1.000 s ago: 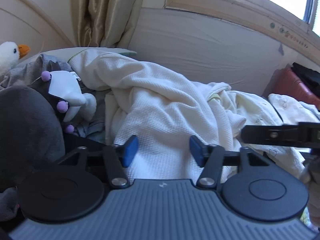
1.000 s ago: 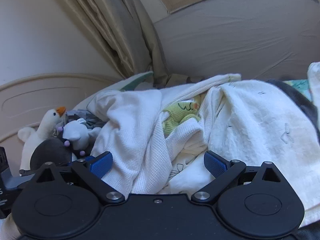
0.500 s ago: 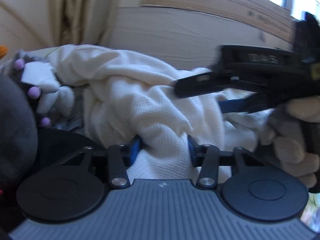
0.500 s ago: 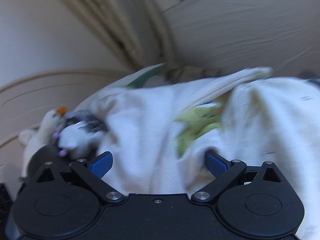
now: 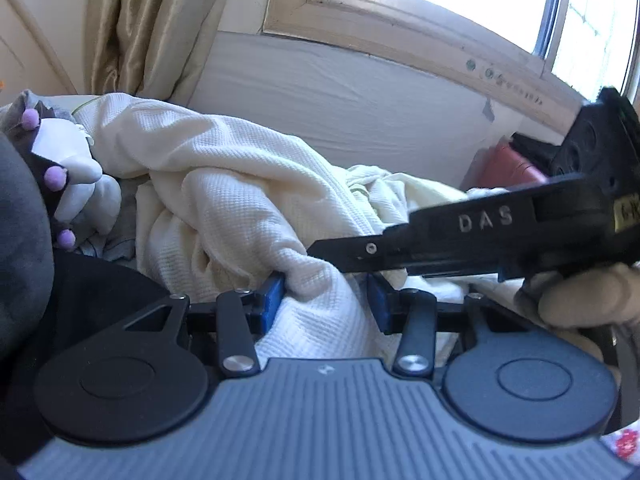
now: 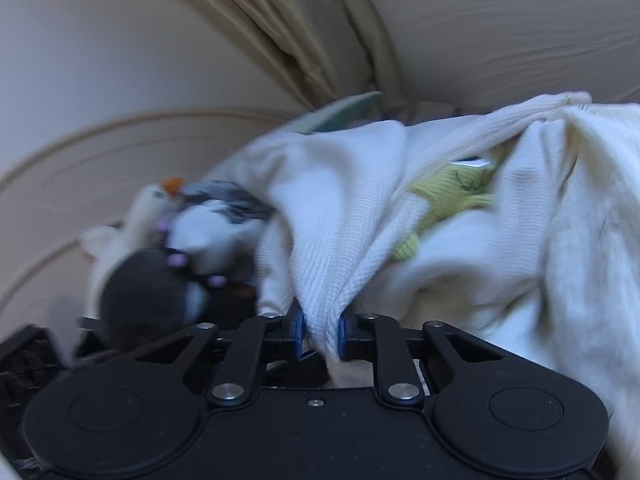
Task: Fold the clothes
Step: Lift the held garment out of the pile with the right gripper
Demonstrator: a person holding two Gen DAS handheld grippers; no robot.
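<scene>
A white waffle-knit garment lies crumpled in a pile of clothes on the bed. My left gripper has a fold of it bunched between its blue pads, jaws partly closed on the cloth. My right gripper is shut on a fold of the same white garment. In the left wrist view the right gripper reaches in from the right, its tip at the cloth just above my left fingers. A yellow-green garment and a cream printed cloth lie in the pile.
Stuffed toys lie at the left: a white goose, a white and grey toy with purple dots, and a dark grey plush. A beige headboard, gold curtain and window sill stand behind. A red item sits far right.
My right gripper swung in from the right and closed on the white garment. My left gripper's jaws narrowed around a fold of it. Both views shifted closer to the pile.
</scene>
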